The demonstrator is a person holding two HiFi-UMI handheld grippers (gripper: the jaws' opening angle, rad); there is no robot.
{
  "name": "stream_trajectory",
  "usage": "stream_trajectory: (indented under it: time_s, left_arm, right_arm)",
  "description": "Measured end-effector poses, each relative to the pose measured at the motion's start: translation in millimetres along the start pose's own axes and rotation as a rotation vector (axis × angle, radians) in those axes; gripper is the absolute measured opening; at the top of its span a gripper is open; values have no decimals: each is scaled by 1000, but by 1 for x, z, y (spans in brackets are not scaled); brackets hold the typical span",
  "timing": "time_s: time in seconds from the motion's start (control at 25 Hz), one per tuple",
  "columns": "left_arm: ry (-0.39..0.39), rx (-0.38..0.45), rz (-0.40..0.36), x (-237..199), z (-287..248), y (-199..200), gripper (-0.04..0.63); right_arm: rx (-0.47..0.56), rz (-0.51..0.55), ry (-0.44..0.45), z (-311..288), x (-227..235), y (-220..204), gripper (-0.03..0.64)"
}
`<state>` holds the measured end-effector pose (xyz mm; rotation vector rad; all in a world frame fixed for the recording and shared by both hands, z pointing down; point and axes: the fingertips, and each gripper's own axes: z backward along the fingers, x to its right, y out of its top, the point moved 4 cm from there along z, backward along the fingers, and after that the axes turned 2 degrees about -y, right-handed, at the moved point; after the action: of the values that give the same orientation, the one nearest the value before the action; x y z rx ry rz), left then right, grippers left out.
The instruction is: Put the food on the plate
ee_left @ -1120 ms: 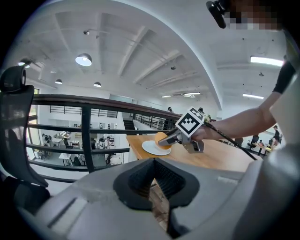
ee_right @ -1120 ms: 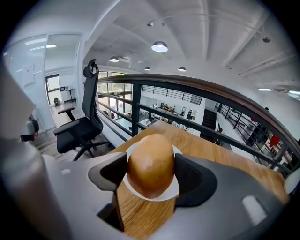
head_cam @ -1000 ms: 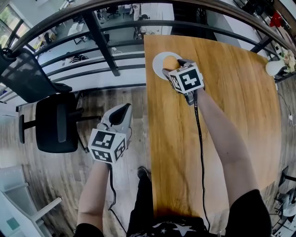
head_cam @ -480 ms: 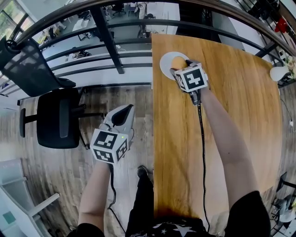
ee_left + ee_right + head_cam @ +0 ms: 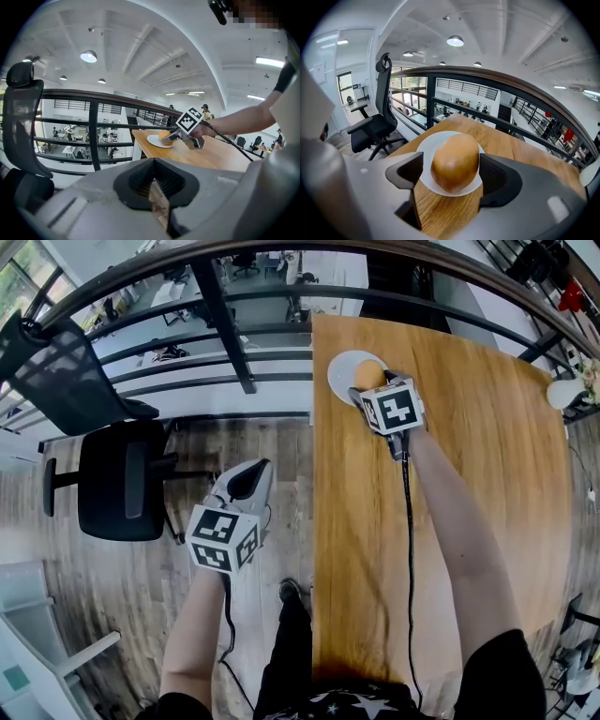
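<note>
1. A golden-brown bread roll [image 5: 454,161] is pictured lying on the white plate [image 5: 423,157], which is set on a wooden table [image 5: 445,211]; the placing is judged done.
2. The right gripper [image 5: 451,168] is held at the plate's near rim, its jaws having just been opening. The roll is seen between them, with a clear gap on one side and the other pad just beside the crust, so the roll is judged released.
3. The left gripper [image 5: 157,187] is held well apart from the plate, off the table, its jaws pressed together on nothing.
4. The roll is judged light, soft and easily dented, with a smooth crust. It would best be taken gently across its middle.
5. No brand, label or readable writing is shown. Only black-and-white square markers are carried on the cube [image 5: 392,407] nearest the plate and on its twin.
</note>
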<state>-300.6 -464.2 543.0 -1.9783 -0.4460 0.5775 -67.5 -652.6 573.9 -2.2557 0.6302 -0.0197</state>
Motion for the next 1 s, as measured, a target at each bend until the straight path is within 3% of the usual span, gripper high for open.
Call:
stream_trajectory:
  time_s: [0.72, 1.0]
  left_arm:
    - [40, 15, 60, 36, 50, 1, 2]
    - [21, 13, 40, 86, 74, -2, 2]
  right_arm:
    - [6, -66, 0, 73, 5, -20, 377]
    - [62, -63, 39, 129, 4, -28, 377]
